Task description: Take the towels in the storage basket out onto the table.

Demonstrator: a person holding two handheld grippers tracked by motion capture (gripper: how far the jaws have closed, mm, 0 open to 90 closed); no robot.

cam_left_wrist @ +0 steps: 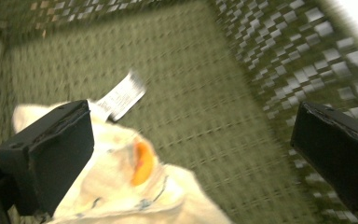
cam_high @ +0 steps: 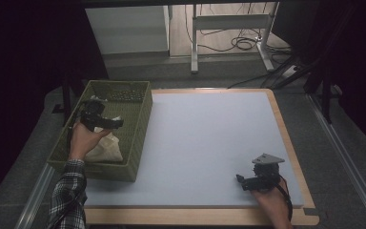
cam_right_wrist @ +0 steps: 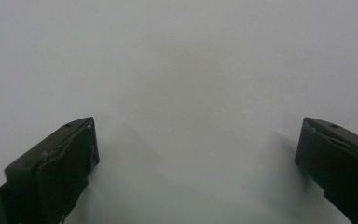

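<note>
My left gripper (cam_high: 106,122) hangs inside the green woven basket (cam_high: 140,125), hemmed by its walls, with a cream cloth (cam_left_wrist: 135,186) just below. My right gripper (cam_high: 250,182) faces open grey mat (cam_high: 209,138), nothing blocking it.

Basket (cam_high: 140,119): olive green, woven check. Cloth (cam_left_wrist: 121,186): cream w/ orange patch, white tag (cam_left_wrist: 121,97) w/ dark print. Mat (cam_high: 209,143): pale grey-blue, wood-tone border. Sleeve (cam_high: 66,195): black/white plaid. Grippers (cam_high: 106,122) (cam_high: 248,182): black.
</note>
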